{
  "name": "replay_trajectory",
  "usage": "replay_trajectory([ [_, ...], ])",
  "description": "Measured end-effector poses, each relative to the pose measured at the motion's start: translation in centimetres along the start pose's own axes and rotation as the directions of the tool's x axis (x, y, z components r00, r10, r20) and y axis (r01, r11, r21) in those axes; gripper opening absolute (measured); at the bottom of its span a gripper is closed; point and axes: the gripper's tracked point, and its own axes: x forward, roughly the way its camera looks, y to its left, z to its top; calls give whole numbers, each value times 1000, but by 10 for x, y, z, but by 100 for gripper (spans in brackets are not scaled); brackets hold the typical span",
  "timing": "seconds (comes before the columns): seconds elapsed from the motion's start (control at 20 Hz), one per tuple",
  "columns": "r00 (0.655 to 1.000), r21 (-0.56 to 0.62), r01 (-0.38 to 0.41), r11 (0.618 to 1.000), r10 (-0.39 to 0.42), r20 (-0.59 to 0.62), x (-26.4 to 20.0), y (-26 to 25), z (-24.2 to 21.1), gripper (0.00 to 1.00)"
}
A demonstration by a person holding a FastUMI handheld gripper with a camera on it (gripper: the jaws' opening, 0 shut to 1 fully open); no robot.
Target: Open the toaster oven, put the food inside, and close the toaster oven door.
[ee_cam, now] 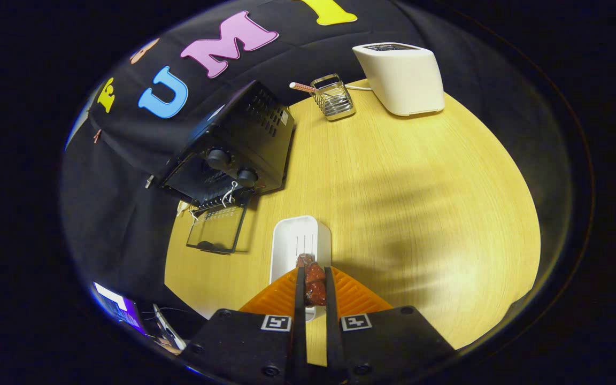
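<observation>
The toaster oven [233, 144] stands at the far left of the tabletop [404, 203] against the booth wall, and its glass door [218, 229] already lies folded down flat in front of it, so the opening step looks done and the step in hand is carrying the food in. The claw [314, 286] is closed on a reddish-brown piece of food [313, 280], both fingers pressing its sides, and it holds the piece just over the near end of a white tray [298, 240] that sits ahead of the fingers. The next move, as I judge it, calls for lifting the food clear of the tray's rim, swinging left and forward over the lowered door, and reaching into the cavity low enough to pass under the top edge before letting go. The cavity itself is dark and seen at a steep angle, so whether a rack sits inside is hard to make out; something pale and wiry hangs by the door's hinge, possibly a string or clip. The underside of the food and the near end of the tray are hidden behind the fingers. Well beyond, a wire holder [332, 97] and a white toaster [401, 77] stand out of the way.
</observation>
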Motion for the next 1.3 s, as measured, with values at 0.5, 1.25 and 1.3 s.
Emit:
replay_trajectory([
  [0.5, 985, -82, 54, 995, -39, 169, -64, 43, 12, 14],
  [1.25, 933, 195, -147, 970, 70, 352, -54, 207, -30, 14],
  [1.3, 926, 225, -167, 960, 74, 371, -49, 214, -28, 14],
])
